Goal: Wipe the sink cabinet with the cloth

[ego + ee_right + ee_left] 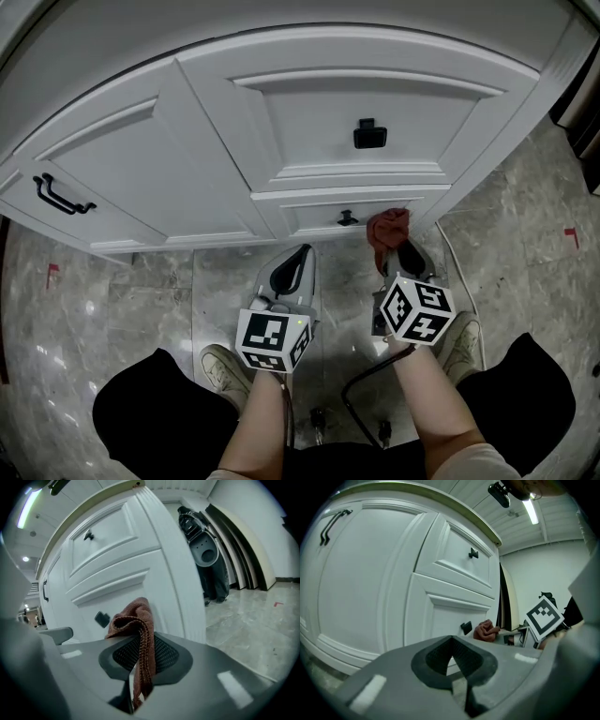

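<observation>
No readable text, label or number anywhere.

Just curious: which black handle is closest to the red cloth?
The small knob on the lower drawer, just beside the cloth; the other two are farther away.

Pinching a rust-brown knitted cloth between the closed fingers of the right gripper, its bunched top rising in front of the white sink cabinet, near a small black drawer knob. Showing grey marbled floor at right.
</observation>
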Available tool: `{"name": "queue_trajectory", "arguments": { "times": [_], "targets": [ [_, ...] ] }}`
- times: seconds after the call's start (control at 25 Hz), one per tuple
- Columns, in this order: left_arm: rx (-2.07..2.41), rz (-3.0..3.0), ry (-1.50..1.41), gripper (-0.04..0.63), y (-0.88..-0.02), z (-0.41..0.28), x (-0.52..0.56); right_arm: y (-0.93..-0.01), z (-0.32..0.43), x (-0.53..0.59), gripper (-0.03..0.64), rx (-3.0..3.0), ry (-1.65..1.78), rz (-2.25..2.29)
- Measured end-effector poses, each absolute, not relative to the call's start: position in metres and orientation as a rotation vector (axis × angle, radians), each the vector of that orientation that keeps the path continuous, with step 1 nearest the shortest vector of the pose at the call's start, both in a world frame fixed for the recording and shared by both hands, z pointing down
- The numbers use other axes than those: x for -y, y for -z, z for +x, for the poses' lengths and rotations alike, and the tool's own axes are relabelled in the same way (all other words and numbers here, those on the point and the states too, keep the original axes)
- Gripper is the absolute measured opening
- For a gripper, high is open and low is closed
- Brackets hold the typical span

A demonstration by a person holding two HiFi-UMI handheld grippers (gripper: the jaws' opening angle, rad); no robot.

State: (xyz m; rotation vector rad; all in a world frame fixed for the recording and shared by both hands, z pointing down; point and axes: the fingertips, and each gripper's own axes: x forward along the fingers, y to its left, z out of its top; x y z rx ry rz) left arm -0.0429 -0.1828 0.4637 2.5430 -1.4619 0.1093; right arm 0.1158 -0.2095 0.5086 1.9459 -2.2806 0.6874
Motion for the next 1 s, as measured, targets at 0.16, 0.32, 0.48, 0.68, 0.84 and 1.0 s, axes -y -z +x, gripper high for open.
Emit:
{"name": "queue_trajectory", "arguments": {
  "times": [0.16, 0.32, 0.48, 0.68, 0.84, 1.0],
  "targets": [
    [1.544, 2.506, -0.136, 0.000, -0.467, -0.081, 0.184, -0.536, 0.030, 0.199, 0.087, 2.403, -0.774, 1.723],
    [1.597, 2.457, -0.126, 0.000, -0.469, -0.111, 0.183, -0.543, -0.030, 0.205, 0.087, 2.500, -0.785, 1.580],
    [1.616, 2.439, -0.129, 0.000, -0.471, -0.127, 0.185, -0.543, -0.070, 0.215, 0.087, 2.562, -0.790, 1.492],
    [1.622, 2.443, -0.123, 0.000, -0.469, -0.135, 0.189, -0.550, -0.083, 0.222, 0.087, 2.569, -0.784, 1.454],
    [1.619, 2.441, -0.131, 0.000, -0.473, -0.134, 0.190, -0.553, -0.075, 0.223, 0.087, 2.542, -0.815, 1.475],
    [1.613, 2.442, -0.130, 0.000, -0.473, -0.128, 0.191, -0.557, -0.057, 0.225, 0.087, 2.502, -0.851, 1.531]
  ]
}}
